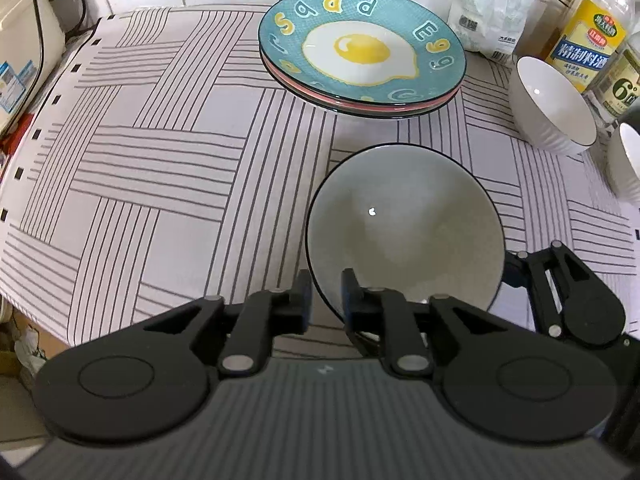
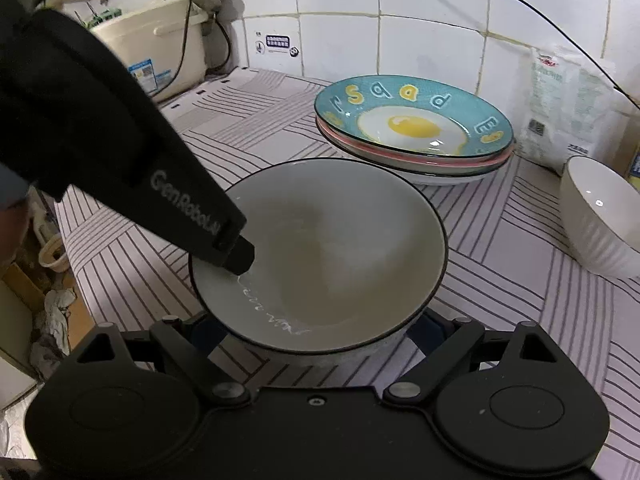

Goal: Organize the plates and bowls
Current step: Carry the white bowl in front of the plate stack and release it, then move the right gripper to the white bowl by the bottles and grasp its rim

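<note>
On the striped desk (image 1: 160, 184), left wrist view: grey bowl (image 1: 404, 224) sits upright near the front, rim between the left claw (image 1: 326, 300) fingers; one finger outside the wall, one inside. Small gap shows beside the rim, so the pads look parted, not pinching. Egg plate stack (image 1: 362, 46) stands behind it, apart. White ribbed bowl (image 1: 554, 108) further right, next to bottles (image 1: 592, 36) and a bag (image 1: 492, 8).

Right wrist view: same grey bowl (image 2: 320, 252) fills the centre, the right claw (image 2: 318, 334) spread wide either side of its base; whether the pads touch the wall is hidden by the bowl. The left claw comes in from the upper left, finger tip (image 2: 240, 258) over the rim. Plate stack (image 2: 414, 128) behind, white bowl (image 2: 600, 216) right.

Handling, judged: glazed ceramic, stiff, fairly heavy, slippery, chips easily. Best hold is a rim pinch across the wall, or both sides low; lift level, set down softly.
</note>
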Available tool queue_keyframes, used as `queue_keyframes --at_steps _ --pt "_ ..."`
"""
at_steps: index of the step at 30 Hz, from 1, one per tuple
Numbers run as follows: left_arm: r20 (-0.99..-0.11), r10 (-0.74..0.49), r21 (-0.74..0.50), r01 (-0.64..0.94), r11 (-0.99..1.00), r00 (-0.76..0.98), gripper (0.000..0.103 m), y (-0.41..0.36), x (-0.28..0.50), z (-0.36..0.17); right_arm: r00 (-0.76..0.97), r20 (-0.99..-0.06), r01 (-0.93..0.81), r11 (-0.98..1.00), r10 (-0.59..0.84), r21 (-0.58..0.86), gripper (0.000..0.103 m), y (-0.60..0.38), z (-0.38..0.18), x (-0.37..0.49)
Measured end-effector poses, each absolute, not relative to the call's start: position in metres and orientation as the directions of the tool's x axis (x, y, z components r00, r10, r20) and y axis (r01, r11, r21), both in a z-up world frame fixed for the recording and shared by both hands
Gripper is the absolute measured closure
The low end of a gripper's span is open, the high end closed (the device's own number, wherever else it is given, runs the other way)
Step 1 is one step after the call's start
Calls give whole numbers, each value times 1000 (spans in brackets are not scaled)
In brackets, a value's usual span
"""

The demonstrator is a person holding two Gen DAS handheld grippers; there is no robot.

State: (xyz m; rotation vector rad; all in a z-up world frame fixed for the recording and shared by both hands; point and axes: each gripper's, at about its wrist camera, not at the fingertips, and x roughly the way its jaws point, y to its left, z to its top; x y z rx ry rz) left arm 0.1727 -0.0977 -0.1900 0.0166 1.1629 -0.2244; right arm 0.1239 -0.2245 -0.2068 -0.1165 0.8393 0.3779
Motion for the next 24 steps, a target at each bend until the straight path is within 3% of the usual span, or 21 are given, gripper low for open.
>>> queue_keyframes --at_steps 2,7,24 --pt "-913 -168 -103 187 977 372 65 -100 169 -185 611 -743 -366 930 273 41 8 -225 -203 119" --pt "-892 -169 -72 237 969 418 57 -111 154 -156 626 -727 -336 939 281 73 8 -238 -188 101" --pt "-816 -271 -88 353 931 511 49 -184 141 -88 814 -550 -58 969 185 240 8 -370 -124 65"
